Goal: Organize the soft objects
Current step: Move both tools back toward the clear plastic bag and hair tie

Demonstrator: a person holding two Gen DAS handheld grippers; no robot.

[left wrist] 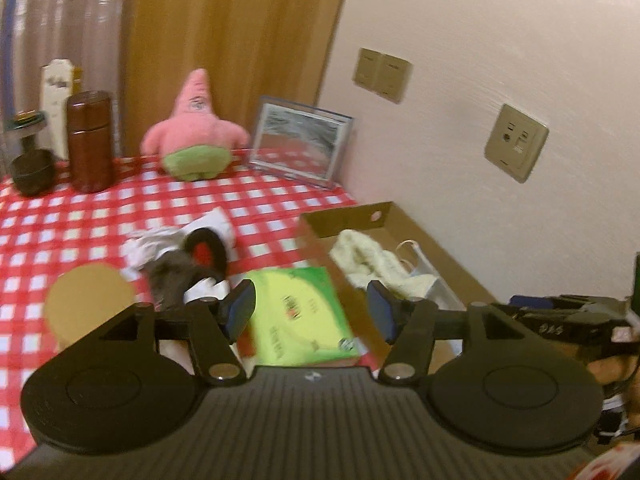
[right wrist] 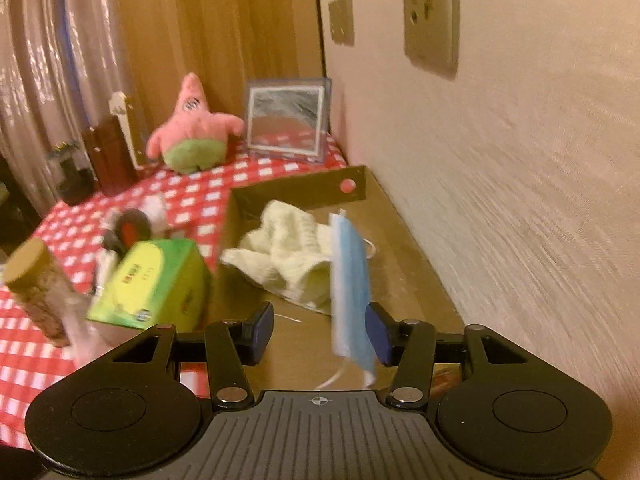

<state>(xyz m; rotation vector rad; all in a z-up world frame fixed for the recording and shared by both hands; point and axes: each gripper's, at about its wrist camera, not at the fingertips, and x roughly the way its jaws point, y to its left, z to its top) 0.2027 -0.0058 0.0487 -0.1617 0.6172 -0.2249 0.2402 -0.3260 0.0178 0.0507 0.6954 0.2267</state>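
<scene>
A cardboard box (right wrist: 296, 190) by the wall holds a cream knitted item (right wrist: 288, 252), which also shows in the left wrist view (left wrist: 372, 260). A blue face mask (right wrist: 350, 288) hangs beside the right pad of my open right gripper (right wrist: 320, 334), above the box. My left gripper (left wrist: 312, 312) is open and empty over a green tissue box (left wrist: 300, 316). A dark plush with a red patch (left wrist: 192, 268) and white cloth (left wrist: 160, 240) lie on the checked tablecloth (left wrist: 60, 220). A pink starfish plush (left wrist: 196, 128) sits at the back.
A brown canister (left wrist: 89, 142), a dark small pot (left wrist: 32, 170) and a framed picture (left wrist: 300, 140) stand at the back. A cork-topped jar (right wrist: 36, 284) stands at the front left. The wall with sockets (left wrist: 516, 142) is on the right.
</scene>
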